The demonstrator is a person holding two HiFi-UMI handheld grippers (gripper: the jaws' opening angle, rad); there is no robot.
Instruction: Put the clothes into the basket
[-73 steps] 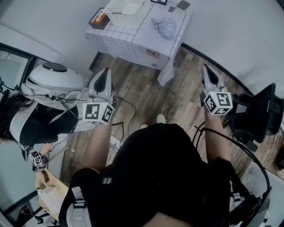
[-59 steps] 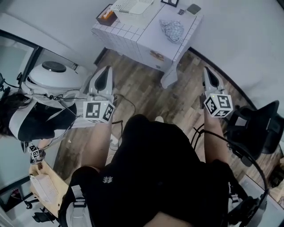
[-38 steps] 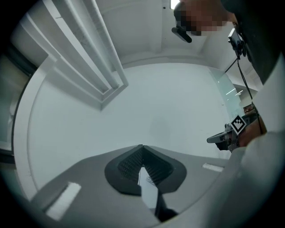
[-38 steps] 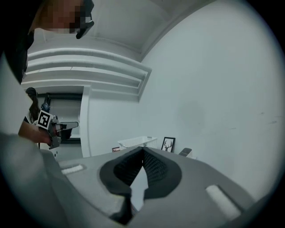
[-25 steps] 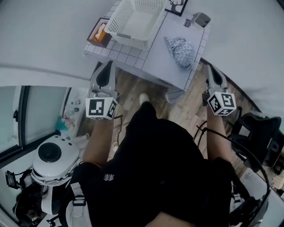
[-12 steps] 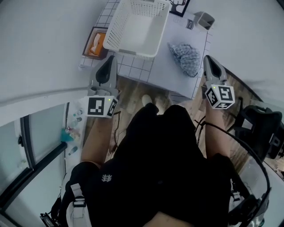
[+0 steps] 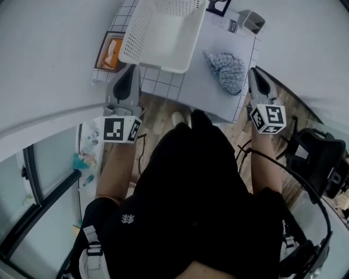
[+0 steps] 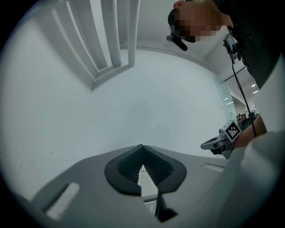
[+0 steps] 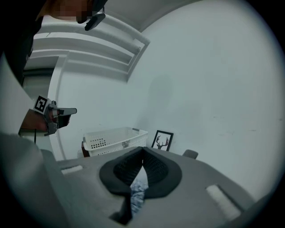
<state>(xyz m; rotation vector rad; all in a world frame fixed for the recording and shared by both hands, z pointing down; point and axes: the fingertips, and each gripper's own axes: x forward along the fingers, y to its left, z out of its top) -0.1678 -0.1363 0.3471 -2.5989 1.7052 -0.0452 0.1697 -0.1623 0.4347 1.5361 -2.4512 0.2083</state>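
L hand-held gripper (image 7: 129,76): jaws together, nr basket (image 7: 132,44) | R hand-held gripper (image 7: 255,73): jaws together, beside clothes (image 7: 225,71) | clothes bunched on desk (image 7: 199,90), outside basket

Left tool (image 7: 132,70) closed, held forward; right tool (image 7: 253,72) likewise closed.

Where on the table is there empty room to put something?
The basket is empty inside. On the table, a bare strip runs between basket and cloth to the near edge. The far corner by the frame and cup is crowded.
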